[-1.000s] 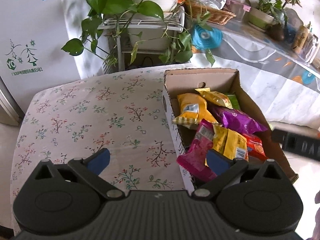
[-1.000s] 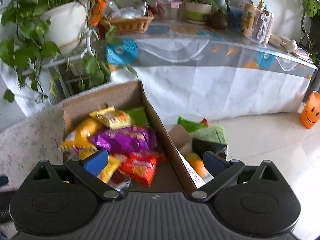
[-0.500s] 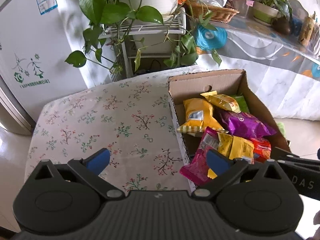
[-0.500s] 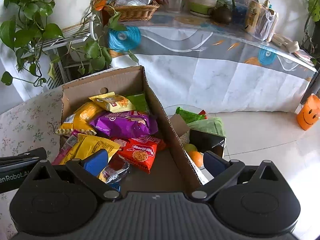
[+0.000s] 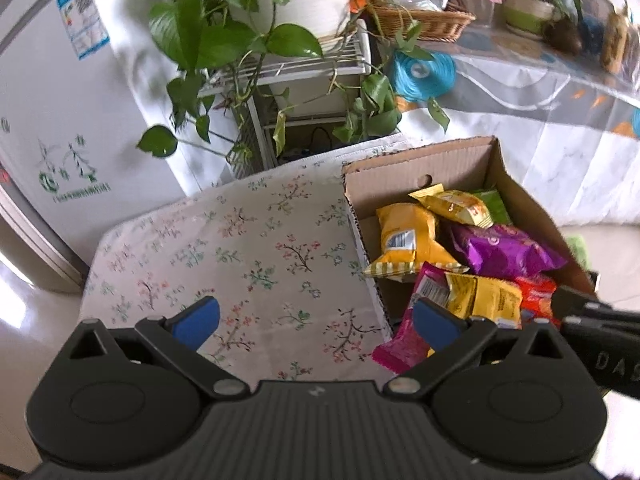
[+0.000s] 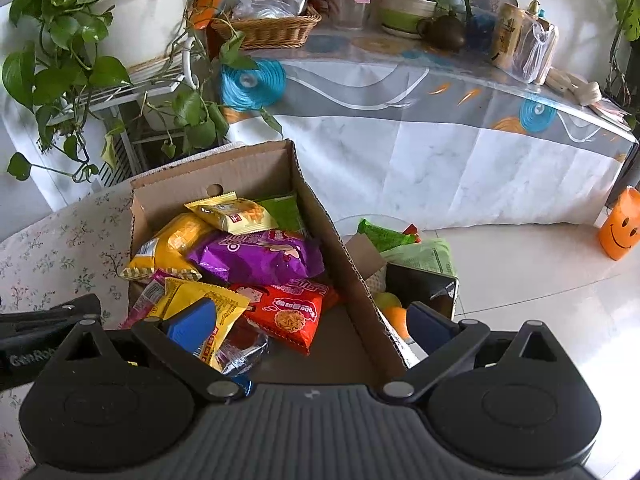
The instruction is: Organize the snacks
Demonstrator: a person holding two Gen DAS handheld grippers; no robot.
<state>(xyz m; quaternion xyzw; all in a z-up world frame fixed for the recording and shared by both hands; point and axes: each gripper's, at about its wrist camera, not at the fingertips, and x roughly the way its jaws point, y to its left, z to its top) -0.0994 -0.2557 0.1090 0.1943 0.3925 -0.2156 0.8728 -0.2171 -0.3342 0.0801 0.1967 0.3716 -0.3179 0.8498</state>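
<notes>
Left gripper (image 5: 316, 322): your jaws gape wide, empty, above the floral tablecloth (image 5: 248, 248).
Right gripper (image 6: 312, 326): yours is spread too, gripping nothing.
Snacks: piled inside the cardboard box (image 6: 256, 172); purple packet (image 6: 260, 256) on top.

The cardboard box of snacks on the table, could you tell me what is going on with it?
A person holds two grippers over the cardboard box on the floral tablecloth. Both the left gripper and the right gripper are open and hold nothing. The purple packet, red packet and yellow packets lie loose in the box; no snack lies on the tablecloth.
</notes>
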